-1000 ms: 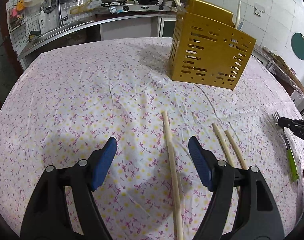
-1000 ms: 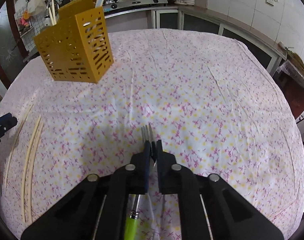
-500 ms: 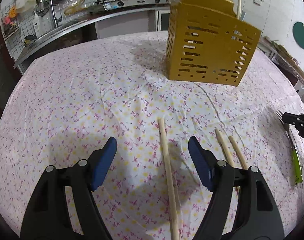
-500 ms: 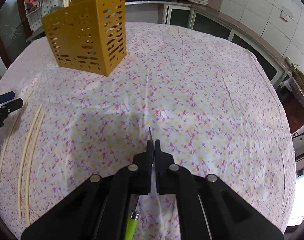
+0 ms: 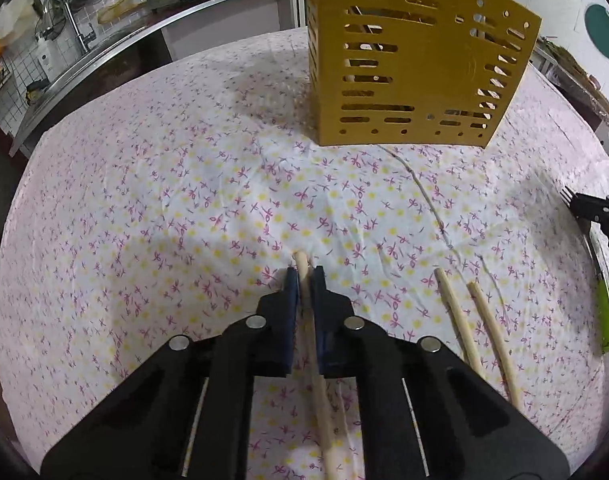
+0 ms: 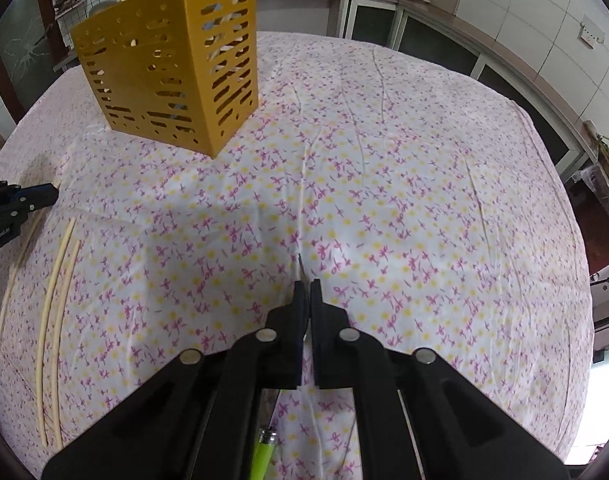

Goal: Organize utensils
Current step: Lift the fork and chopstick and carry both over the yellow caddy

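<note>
left gripper [image 5: 303, 278]: jaws clamped on a chopstick [image 5: 319, 392], long axis running straight along the jaws
right gripper [image 6: 304, 286]: jaws pinched on the fork [image 6: 264, 454], tines forward
holder [image 5: 408, 60]: ahead of both, pretty sure left's nearer
spare chopsticks [image 5: 476, 328]: flat on the worktop [image 5: 144, 208], just right of the left jaws

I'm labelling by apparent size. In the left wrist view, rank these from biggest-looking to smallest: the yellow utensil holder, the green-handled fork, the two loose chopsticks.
1. Yellow utensil holder, by far the largest.
2. The two loose chopsticks look alike, so I won't rank one over the other.
3. Green-handled fork, partly hidden at the fisheye edge, so its rank is unsure.
</note>
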A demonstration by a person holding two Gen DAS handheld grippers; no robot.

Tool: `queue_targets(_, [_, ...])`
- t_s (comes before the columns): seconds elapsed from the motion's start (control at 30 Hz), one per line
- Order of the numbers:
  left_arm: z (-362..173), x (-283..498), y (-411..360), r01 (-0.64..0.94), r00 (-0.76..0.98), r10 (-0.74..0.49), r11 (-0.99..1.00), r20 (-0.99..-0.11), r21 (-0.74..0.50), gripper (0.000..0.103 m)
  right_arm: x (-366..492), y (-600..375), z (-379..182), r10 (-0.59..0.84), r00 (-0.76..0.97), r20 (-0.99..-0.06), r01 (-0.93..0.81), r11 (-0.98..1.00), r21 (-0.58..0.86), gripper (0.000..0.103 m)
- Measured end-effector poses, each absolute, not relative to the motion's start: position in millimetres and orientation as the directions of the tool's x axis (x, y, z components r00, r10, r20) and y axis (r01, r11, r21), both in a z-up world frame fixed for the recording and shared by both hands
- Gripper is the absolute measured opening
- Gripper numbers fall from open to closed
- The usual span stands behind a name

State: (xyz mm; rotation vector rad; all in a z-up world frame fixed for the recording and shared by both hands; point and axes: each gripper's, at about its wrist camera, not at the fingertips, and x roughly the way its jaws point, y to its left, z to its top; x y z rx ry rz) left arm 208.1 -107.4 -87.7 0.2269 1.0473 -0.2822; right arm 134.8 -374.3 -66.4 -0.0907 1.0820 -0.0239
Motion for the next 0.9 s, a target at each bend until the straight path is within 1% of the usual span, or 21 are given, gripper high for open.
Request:
queue_targets(0.1, [-81, 204, -105, 0.327, 0.485, -0.126, 0.944, -0.866, 0.045, 0.004, 136, -376, -64, -0.052, 0.48, -0.876, -0.013, 0.998, -0.066, 0.003])
queue_targets(0.27, [-51, 190, -100, 0.326, 0.551, -0.172, 0.945, -0.817, 0.021, 0.004, 128, -375, -47, -0.032, 0.535, -0.845, 0.002, 0.999, -0.037, 0.003])
queue_targets(0.33, [-40, 186, -96, 0.325, 0.571, -0.206, 0.946, -0.794, -0.011, 0.004, 122, -374, -34, -0.021, 0.571, -0.82, 0.006, 1.0, -0.021, 0.003])
queue_targets(0.43, [-30, 180, -89, 0.317, 0.594, -0.223, 0.948, -0.773, -0.03, 0.004, 118, -373, -17, -0.016, 0.609, -0.793, 0.008, 1.0, -0.014, 0.003])
queue_targets(0.63, [-4, 171, -81, 0.308, 0.639, -0.236, 0.951, -0.733, -0.037, 0.004, 105, -372, 20, -0.004, 0.686, -0.728, 0.008, 1.0, 0.001, 0.003])
queue_targets(0.7, [9, 171, -76, 0.306, 0.658, -0.244, 0.951, -0.712, -0.043, 0.004, 100, -371, 32, -0.001, 0.711, -0.703, 0.008, 1.0, 0.006, 0.003])
queue_targets(0.9, [53, 155, -68, 0.292, 0.75, -0.252, 0.956, -0.611, -0.036, 0.004, 88, -366, 63, -0.031, 0.779, -0.626, 0.021, 0.999, -0.023, 0.003])
